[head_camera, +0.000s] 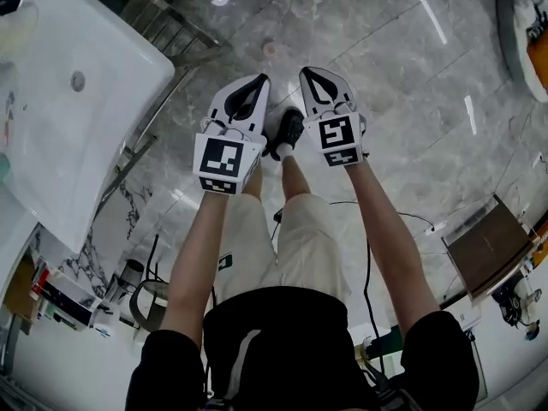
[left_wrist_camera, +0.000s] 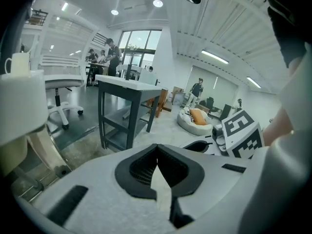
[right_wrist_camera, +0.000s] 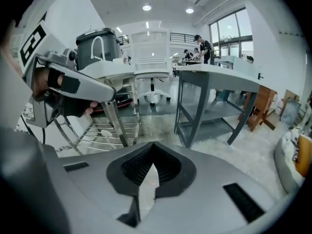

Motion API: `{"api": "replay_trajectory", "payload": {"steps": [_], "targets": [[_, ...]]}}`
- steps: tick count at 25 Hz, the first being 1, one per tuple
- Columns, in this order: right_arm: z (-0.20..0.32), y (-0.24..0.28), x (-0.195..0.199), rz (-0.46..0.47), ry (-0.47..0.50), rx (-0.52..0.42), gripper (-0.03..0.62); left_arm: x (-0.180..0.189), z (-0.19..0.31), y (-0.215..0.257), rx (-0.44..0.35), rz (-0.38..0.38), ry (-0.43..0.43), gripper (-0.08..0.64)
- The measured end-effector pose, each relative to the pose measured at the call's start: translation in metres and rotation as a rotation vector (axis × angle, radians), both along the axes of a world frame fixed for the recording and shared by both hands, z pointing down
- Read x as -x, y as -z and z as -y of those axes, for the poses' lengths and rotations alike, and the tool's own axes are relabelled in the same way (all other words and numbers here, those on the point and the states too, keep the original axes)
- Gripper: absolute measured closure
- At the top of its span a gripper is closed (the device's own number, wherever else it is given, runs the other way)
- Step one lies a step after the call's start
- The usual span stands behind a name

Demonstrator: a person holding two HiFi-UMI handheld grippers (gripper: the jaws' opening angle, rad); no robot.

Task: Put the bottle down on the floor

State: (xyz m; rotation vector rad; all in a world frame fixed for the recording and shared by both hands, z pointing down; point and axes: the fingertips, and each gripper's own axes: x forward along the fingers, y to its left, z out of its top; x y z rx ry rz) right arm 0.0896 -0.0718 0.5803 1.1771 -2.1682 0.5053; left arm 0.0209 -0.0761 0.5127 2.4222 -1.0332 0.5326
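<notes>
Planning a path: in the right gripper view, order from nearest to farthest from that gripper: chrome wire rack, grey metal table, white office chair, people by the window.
1. Chrome wire rack, left, and grey metal table, right: too close to call.
2. White office chair, centre, behind both.
3. People by the window, far back.

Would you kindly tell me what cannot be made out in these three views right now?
Bottle: seen in no view; its whereabouts cannot be told.
Floor beneath the left gripper and right gripper: head view, covered by both shut grippers.
Small round thing on the floor: head view, too small to name.
Cushion: head view, cut off by the right edge.
</notes>
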Motion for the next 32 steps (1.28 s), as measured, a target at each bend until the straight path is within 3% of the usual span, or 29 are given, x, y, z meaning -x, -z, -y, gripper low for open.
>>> {"api": "replay_trajectory", "payload": {"steps": [10, 21, 32], "targets": [[-0.017, 0.100, -0.010, 0.047, -0.019, -0.059, 0.590, 0.009, -0.028, 0.073, -0.022, -0.009, 0.071, 0.541], [-0.028, 0.217, -0.019, 0.104, -0.026, -0.147, 0.589, 0.029, -0.050, 0.168, -0.105, -0.054, 0.198, 0.540], [-0.055, 0.308, 0.006, 0.130, -0.052, -0.212, 0.589, 0.065, -0.081, 0.252, -0.186, -0.114, 0.174, 0.540]]}}
